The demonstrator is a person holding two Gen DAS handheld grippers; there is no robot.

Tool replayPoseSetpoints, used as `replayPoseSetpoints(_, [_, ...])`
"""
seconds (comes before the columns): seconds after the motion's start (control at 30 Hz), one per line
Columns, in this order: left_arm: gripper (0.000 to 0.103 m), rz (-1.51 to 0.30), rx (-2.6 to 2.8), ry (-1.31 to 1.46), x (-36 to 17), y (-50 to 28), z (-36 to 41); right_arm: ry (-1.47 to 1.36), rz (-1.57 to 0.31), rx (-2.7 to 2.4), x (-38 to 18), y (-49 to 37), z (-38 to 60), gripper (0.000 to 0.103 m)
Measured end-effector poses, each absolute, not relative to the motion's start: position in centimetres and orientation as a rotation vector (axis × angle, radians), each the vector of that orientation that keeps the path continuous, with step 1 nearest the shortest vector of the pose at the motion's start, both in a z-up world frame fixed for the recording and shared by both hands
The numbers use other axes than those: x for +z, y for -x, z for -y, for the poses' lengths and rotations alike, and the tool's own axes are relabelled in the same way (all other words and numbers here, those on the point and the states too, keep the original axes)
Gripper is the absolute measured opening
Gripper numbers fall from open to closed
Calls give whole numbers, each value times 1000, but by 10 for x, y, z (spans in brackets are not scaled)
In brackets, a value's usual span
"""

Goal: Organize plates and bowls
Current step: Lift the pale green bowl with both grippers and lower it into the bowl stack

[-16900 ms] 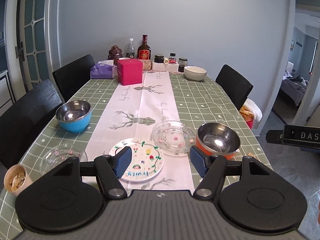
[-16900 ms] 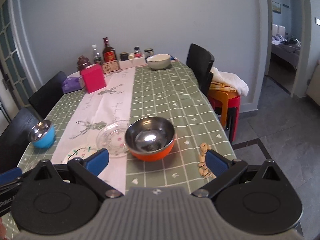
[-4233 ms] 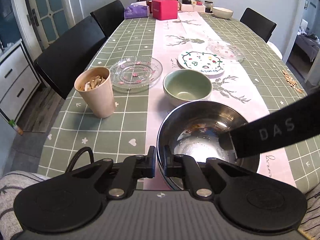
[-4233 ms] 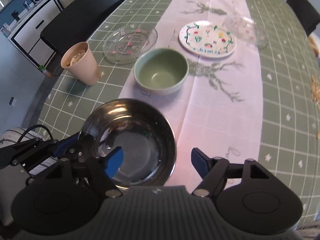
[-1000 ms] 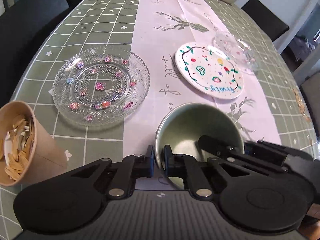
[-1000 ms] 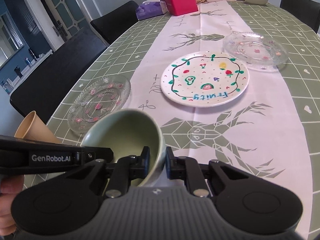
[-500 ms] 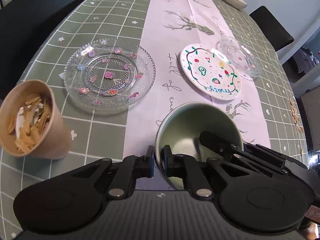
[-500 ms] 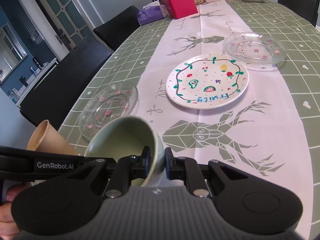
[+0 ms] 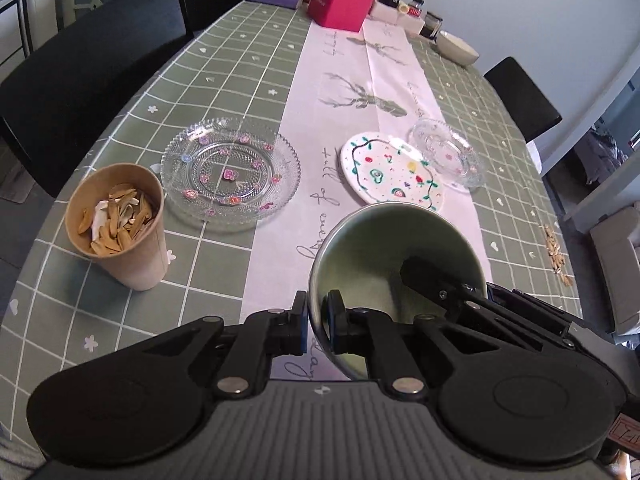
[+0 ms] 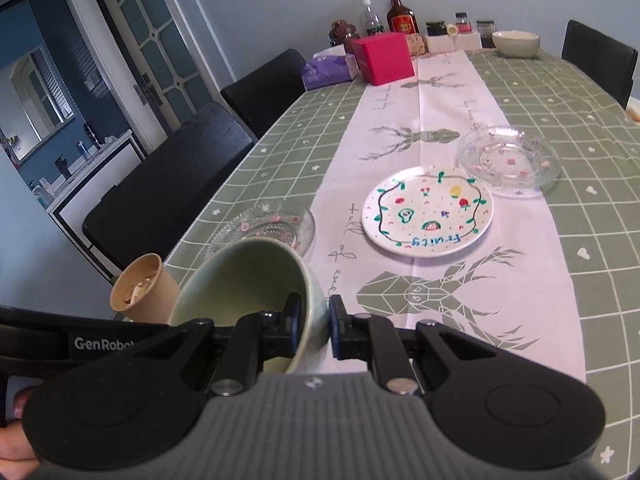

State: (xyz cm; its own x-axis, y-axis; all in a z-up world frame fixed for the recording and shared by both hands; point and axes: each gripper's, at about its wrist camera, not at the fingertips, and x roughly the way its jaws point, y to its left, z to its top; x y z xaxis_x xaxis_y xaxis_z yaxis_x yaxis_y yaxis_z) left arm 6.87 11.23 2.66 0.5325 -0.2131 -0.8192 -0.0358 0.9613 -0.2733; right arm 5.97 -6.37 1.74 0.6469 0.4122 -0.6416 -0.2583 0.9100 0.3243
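Green checked cloth and a pale deer-print runner (image 10: 448, 184) cover the long bench (image 9: 224, 68). Above its near end a green bowl (image 9: 384, 248) hangs tilted, pinched from both sides — the left gripper (image 9: 318, 322) has its fingers clamped on one part of the rim, the right gripper (image 10: 316, 326) on another. Beyond it lie a fruit-painted plate (image 10: 428, 212) and two glass plates, one near a paper cup (image 9: 116, 226) of husks.
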Motion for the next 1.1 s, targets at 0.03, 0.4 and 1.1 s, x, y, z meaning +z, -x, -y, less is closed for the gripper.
replayPoseSetpoints(0.03, [10, -996, -110, 270, 30, -65, -112, -208, -771, 385, 21, -56, 64, 13])
replayPoseSetpoints(0.4, [11, -899, -50, 229, 43, -9, -106, -219, -799, 449, 40, -24, 65, 13])
replayPoseSetpoints(1.1, [17, -918, -37, 144, 28, 55, -90, -260, -875, 541, 28, 17, 79, 15])
